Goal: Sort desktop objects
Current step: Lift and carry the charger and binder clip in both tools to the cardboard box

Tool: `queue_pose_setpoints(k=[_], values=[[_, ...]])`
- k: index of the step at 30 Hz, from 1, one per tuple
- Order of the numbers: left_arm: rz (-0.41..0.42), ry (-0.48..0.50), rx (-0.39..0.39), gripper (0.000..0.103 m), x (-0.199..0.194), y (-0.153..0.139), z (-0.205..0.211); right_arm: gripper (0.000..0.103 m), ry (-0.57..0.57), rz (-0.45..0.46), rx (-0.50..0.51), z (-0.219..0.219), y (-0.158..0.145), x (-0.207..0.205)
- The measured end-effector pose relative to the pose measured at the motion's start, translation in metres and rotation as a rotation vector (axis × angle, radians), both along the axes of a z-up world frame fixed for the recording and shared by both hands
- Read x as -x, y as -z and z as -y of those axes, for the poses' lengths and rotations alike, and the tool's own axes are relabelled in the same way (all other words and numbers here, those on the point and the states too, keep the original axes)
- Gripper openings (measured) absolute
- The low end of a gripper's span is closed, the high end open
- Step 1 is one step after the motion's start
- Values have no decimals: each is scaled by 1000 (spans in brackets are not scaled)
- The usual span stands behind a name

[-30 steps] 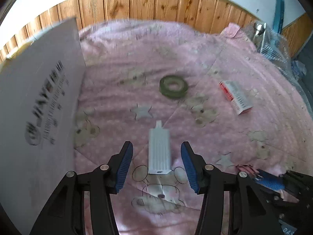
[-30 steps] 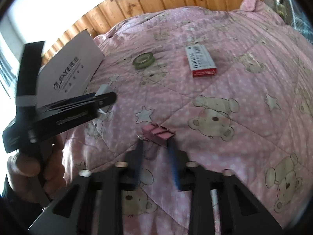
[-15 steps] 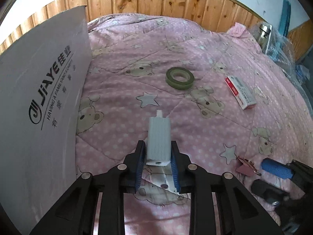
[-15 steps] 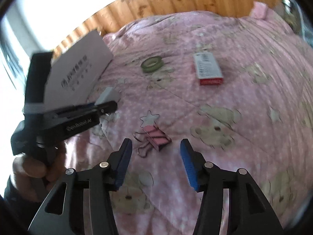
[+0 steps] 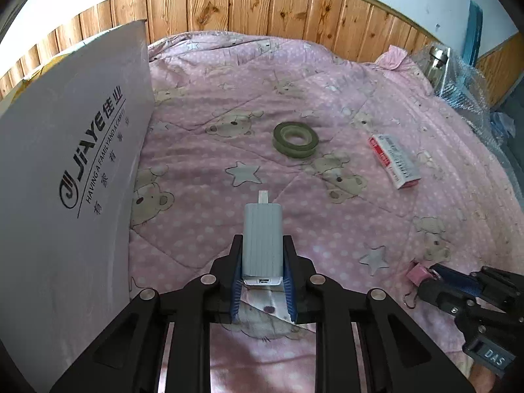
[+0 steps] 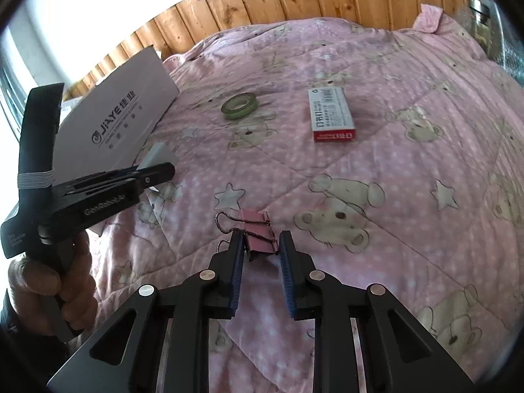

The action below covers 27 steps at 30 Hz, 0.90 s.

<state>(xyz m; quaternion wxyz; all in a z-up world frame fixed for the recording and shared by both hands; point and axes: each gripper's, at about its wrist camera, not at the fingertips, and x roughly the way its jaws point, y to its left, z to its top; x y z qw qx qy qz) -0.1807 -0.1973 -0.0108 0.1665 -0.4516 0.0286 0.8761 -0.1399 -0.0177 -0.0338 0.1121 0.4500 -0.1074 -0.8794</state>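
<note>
A home bedroom: pink teddy-bear quilt [image 5: 327, 91] spread over a bed, wood-panelled wall [image 5: 249, 3] behind.

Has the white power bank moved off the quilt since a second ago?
Yes. The left hand-held gripper has lifted the power bank, its shadow now showing on the quilt.

I see a pink quilted bedspread printed with bears and stars [image 5: 327, 65] covering the bed, with knotty wooden wall panelling [image 5: 229, 3] behind it. At the far right edge sits crinkled clear bubble wrap [image 5: 465, 78] (something glassy with a metal cap is inside).
</note>
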Motion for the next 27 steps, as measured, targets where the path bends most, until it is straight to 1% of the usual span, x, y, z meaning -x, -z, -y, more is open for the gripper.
queue_pose_setpoints(k=[10, 19, 27], values=[[-33, 22, -1, 22, -26, -24, -8, 23, -8, -21, 15, -1, -11, -14], [-31, 27, 7, 22, -42, -32, -13, 23, -13, -37, 28, 0, -20, -26], [-40, 39, 7, 22, -63, -43, -17, 23, -13, -51, 40, -2, -30, -39]])
